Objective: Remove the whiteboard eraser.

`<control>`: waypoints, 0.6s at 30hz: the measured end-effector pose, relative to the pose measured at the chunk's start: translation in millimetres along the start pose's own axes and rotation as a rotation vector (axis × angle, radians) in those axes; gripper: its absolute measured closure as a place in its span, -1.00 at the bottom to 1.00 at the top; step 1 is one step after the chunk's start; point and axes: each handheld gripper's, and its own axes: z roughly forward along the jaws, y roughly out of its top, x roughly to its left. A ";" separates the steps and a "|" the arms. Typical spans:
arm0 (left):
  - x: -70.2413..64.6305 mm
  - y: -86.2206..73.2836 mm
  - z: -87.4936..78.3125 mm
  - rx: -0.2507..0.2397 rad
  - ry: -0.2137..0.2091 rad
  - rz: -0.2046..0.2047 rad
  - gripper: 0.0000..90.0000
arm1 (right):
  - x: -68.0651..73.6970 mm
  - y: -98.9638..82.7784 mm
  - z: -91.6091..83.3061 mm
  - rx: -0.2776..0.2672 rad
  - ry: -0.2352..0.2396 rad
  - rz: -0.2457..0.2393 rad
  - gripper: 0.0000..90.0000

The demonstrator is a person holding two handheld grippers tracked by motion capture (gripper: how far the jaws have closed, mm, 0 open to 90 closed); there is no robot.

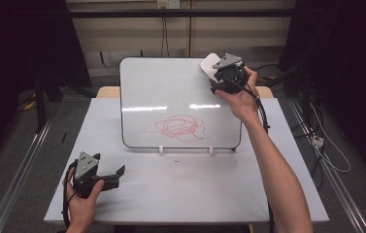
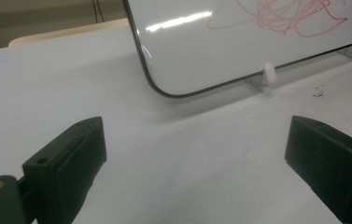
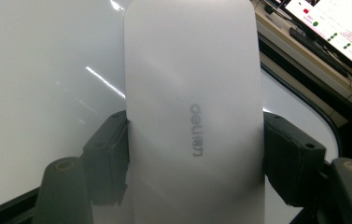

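Note:
A whiteboard [image 1: 171, 92] stands tilted on two small white feet at the back of the table, with a red scribble [image 1: 178, 127] low on its face. My right gripper [image 1: 215, 77] is at the board's top right corner, shut on a white eraser [image 3: 192, 93]; the black pads press its two long sides. In the high view the white eraser [image 1: 208, 64] juts out above the corner. My left gripper [image 1: 117, 174] rests near the table's front left, jaws wide apart with nothing between them. The same board's lower corner [image 2: 164, 88] and red scribble [image 2: 281, 16] lie ahead of it.
The white table [image 1: 185, 194] has a bare front half. A white board foot [image 2: 268, 74] and a few dark specks [image 2: 319, 91] lie on it. Cables hang at the right beyond the table edge [image 1: 326, 150]. A lit screen [image 3: 332, 23] sits behind the board.

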 end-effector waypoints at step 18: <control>0.8 -0.7 0.0 0.006 0.004 0.000 -0.88 | -12.3 -5.1 -5.5 -0.037 0.099 0.152 -0.30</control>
